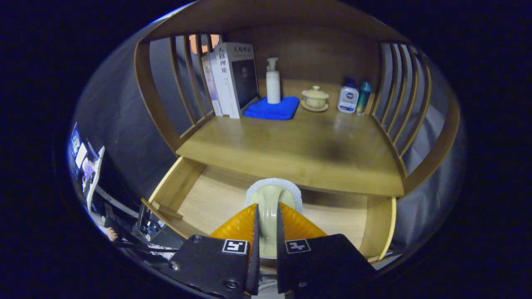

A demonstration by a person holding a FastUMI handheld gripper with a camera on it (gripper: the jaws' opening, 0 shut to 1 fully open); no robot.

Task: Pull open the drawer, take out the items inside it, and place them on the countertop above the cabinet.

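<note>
My gripper [268,226] pinches the pale brush [271,199] between both fingers, edge-on so it cannot slip; it hangs over the open drawer [216,195], with the countertop [291,149] just beyond, where I judge it belongs.

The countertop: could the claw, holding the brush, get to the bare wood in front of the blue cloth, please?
Probably yes: the claw, shut on the brush, faces open countertop; the blue cloth lies farther back.
</note>
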